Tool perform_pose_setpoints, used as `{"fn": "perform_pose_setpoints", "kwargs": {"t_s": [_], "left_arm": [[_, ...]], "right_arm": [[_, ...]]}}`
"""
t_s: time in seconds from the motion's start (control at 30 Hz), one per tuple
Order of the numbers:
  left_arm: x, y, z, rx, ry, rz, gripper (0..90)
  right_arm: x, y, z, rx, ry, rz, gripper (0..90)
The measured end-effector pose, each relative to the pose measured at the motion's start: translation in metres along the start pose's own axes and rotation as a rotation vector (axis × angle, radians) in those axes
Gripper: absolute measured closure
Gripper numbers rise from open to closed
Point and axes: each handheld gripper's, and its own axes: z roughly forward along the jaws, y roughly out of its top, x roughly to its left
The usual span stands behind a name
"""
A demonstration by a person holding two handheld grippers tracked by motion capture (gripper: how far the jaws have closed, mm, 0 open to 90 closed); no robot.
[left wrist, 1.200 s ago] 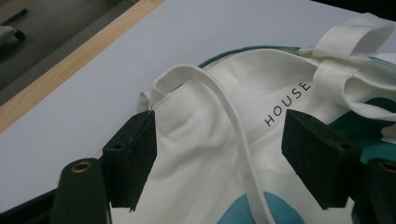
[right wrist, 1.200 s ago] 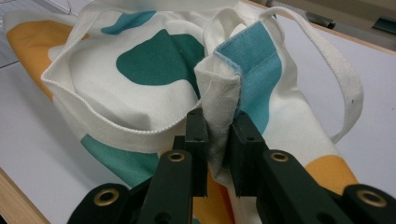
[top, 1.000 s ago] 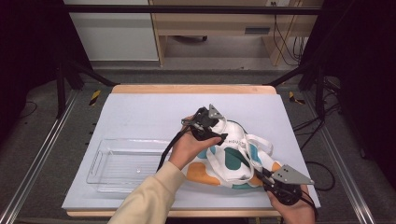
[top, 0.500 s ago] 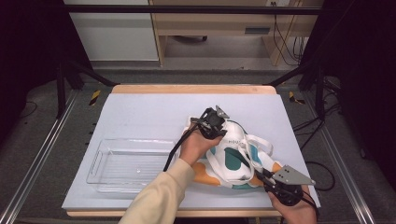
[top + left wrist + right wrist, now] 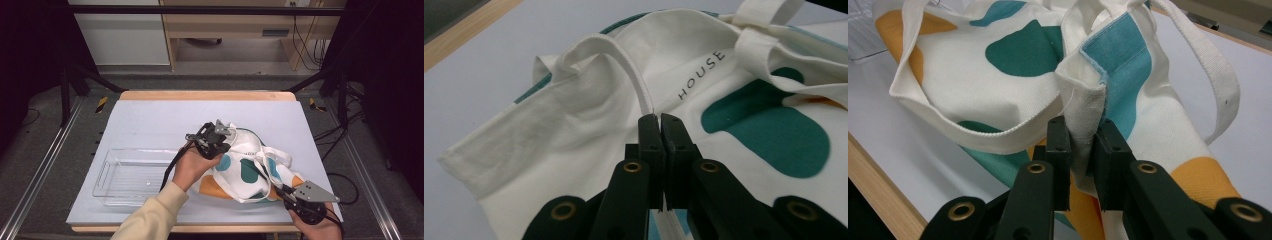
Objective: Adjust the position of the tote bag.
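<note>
A cream tote bag (image 5: 248, 169) with teal and orange patches lies crumpled on the pale mat, right of centre. My left gripper (image 5: 226, 146) sits at the bag's upper left edge. Its jaws have just been closing and now stand shut on a white corded hem of the bag (image 5: 640, 90), beside the printed word HOUSE (image 5: 700, 75). My right gripper (image 5: 278, 191) is at the bag's near right corner, shut on an upright fold of cream and blue cloth (image 5: 1087, 102). A bag handle (image 5: 1212, 65) loops away to its right.
A clear plastic tray (image 5: 107, 176) stands on the mat left of the bag, close to my left forearm. The table's wooden front edge (image 5: 883, 187) runs just below the right gripper. Cables hang off the table's right side.
The left gripper has shifted a little left and toward me at the bag's upper edge, and the cloth there has moved with it. The right gripper has stayed where it was.
</note>
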Motion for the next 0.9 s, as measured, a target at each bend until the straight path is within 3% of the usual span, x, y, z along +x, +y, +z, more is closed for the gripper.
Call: {"fn": "perform_pose_setpoints", "kwargs": {"t_s": [0.07,0.2,0.3,0.53,0.6,0.9], "left_arm": [[-0.006,-0.006,-0.006,-0.013,-0.009,0.006,88.6],[-0.016,-0.024,-0.023,-0.073,0.023,0.008,88.8],[-0.025,-0.046,-0.034,-0.095,0.005,0.0,88.8],[-0.037,-0.086,-0.04,-0.112,-0.016,-0.012,88.7],[-0.038,-0.092,-0.038,-0.085,-0.018,0.001,88.7],[-0.046,-0.099,-0.037,-0.092,-0.028,0.001,88.7]], "right_arm": [[0.001,-0.002,-0.001,0.0,0.003,-0.008,79.3],[0.002,-0.004,-0.005,0.005,0.01,-0.015,79.2],[0.003,-0.006,-0.006,0.006,0.012,-0.017,79.1],[0.003,-0.008,-0.007,0.006,0.006,-0.013,78.6],[0.003,-0.007,-0.006,0.006,0.003,-0.011,78.3],[0.0,-0.004,-0.008,-0.018,-0.016,0.026,69.3]]}}
